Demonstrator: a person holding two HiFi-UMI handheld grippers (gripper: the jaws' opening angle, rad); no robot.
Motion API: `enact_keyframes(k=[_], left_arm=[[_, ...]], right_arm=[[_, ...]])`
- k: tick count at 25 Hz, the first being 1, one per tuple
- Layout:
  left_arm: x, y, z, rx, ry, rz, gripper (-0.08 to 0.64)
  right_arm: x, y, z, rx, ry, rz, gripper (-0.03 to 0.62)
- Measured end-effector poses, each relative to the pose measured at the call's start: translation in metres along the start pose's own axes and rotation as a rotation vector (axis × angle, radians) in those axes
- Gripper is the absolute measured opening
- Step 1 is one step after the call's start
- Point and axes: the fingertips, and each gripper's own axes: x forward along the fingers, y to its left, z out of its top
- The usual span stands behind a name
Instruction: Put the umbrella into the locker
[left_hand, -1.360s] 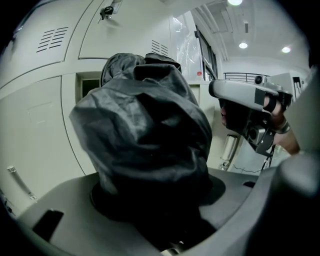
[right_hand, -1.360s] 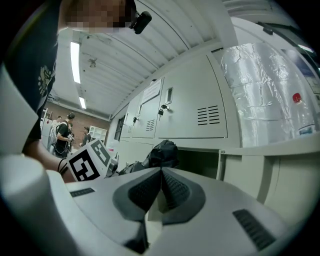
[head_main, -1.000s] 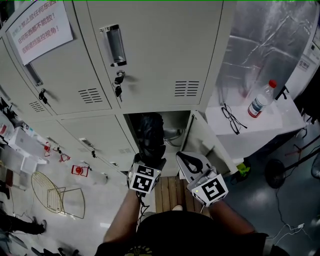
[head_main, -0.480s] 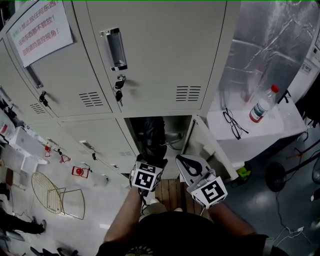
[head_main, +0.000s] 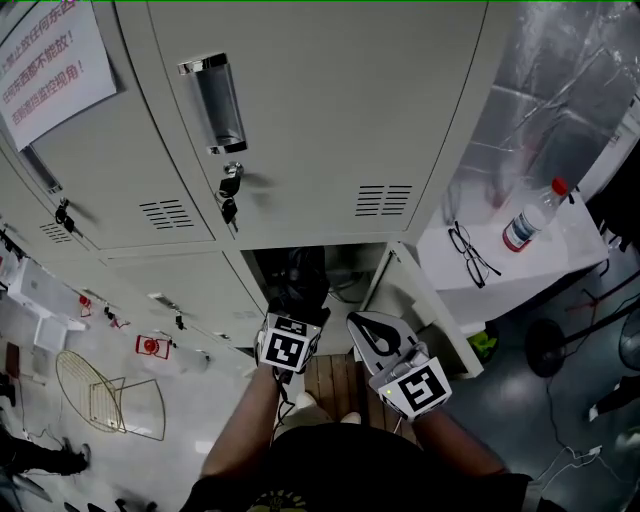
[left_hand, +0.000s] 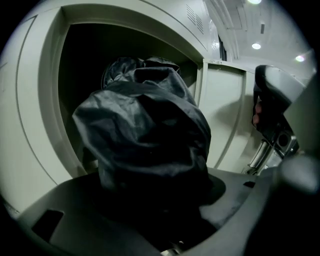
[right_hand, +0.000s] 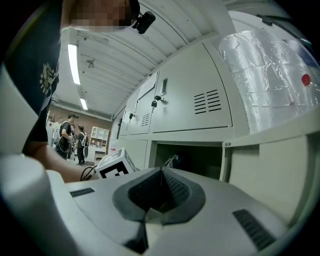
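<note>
**A:** Where is the umbrella?

**B:** The folded black umbrella (left_hand: 145, 130) sits in the left gripper (left_hand: 160, 202). The jaws stand fairly wide and press on the bunched fabric. Its far end is at the mouth of the open lower locker (left_hand: 47, 110), nearer the opening's left edge. From the head view it seems to reach past the front edge, but the compartment is too dark to be sure.

**A:** And the other hand?

**B:** The right gripper (right_hand: 159, 189) has its jaws closed together on nothing. It is held level, just beside the left one, near the open door (head_main: 405, 295) at the opening's right edge.

**A:** How will the umbrella handle?

**B:** Light, I'd judge. It is soft, slick cloth over a stiff shaft and ribs. The cloth squashes and can slide under the pads, so the hold belongs mid-bundle, where the shaft backs it, or on the handle. Loose folds could catch on the opening's edge going in.
</note>
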Motion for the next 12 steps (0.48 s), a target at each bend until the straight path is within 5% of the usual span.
enact_keyframes(k=[12], left_arm=[[0.024,0.026,0.036,-0.015,-0.034,0.029,0.302]], right_arm=[[0.008,-0.001,0.001,-0.027,-0.002,0.021,0.028]])
